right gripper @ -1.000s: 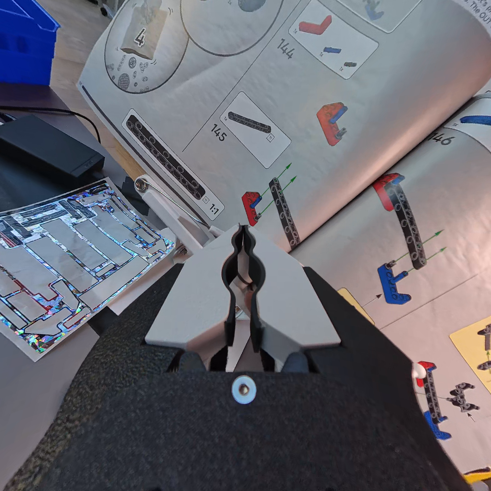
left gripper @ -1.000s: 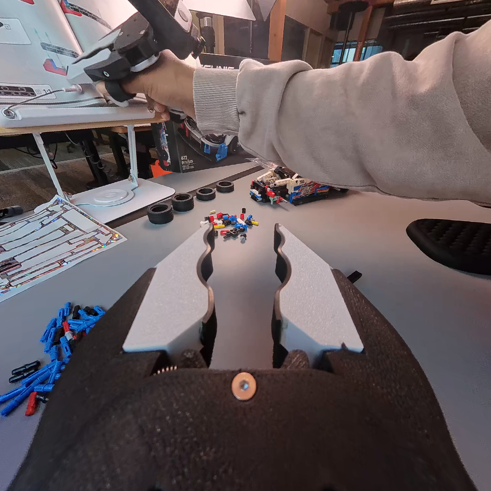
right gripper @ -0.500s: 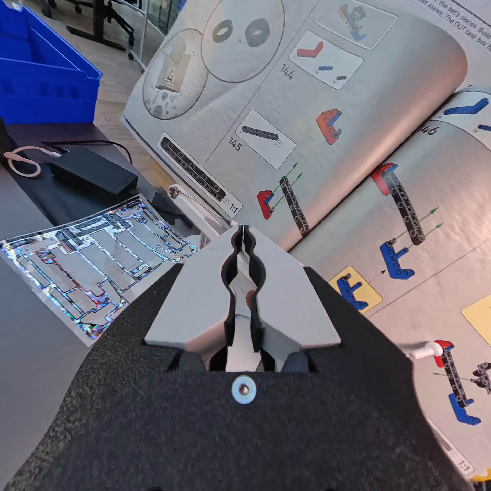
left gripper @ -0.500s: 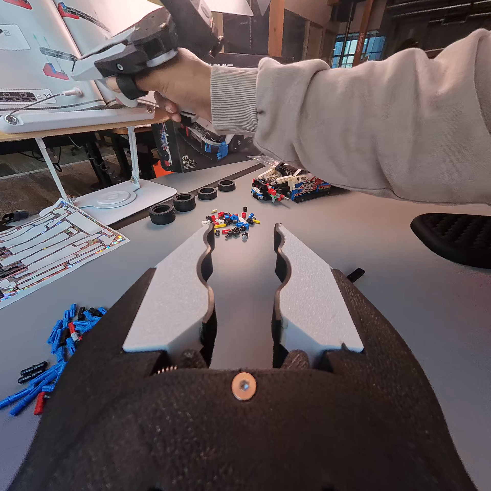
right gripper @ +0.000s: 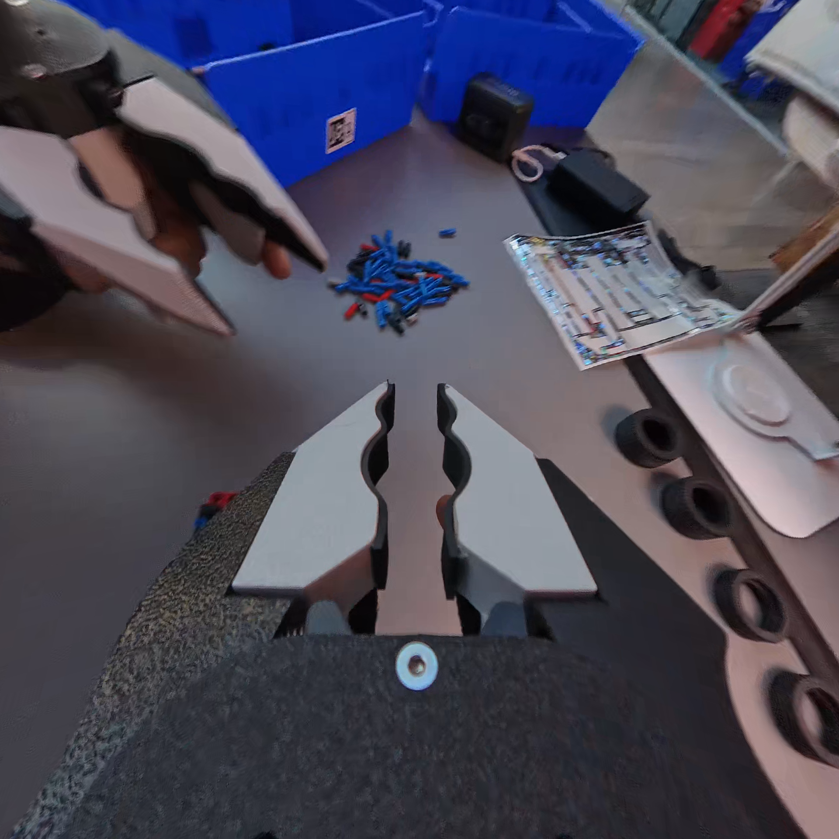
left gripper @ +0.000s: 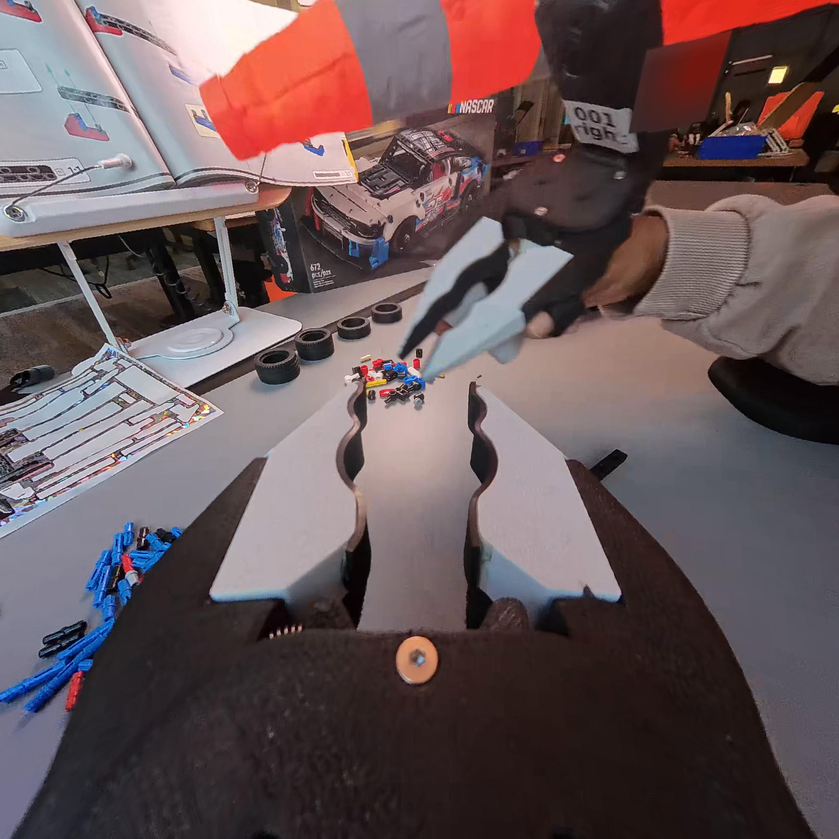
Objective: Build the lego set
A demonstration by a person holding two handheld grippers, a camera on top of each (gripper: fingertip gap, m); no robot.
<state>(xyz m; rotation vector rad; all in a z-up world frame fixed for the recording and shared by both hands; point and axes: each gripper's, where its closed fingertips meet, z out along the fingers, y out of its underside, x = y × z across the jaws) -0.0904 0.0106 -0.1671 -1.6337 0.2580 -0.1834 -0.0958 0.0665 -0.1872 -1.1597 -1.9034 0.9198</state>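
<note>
From the left wrist view, the left gripper hangs low over the grey table, fingers spread and empty, while the right gripper, at one o'clock, dips its tips, parted and empty, into the small mixed-colour parts pile. From the right wrist view, blue pins lie at twelve o'clock, four tyres (loose) at three. Seemingly part-picking: next, centre on one piece and close.

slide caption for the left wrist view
Open left gripper above the grey table as the right gripper reaches the small-parts pile.
</note>
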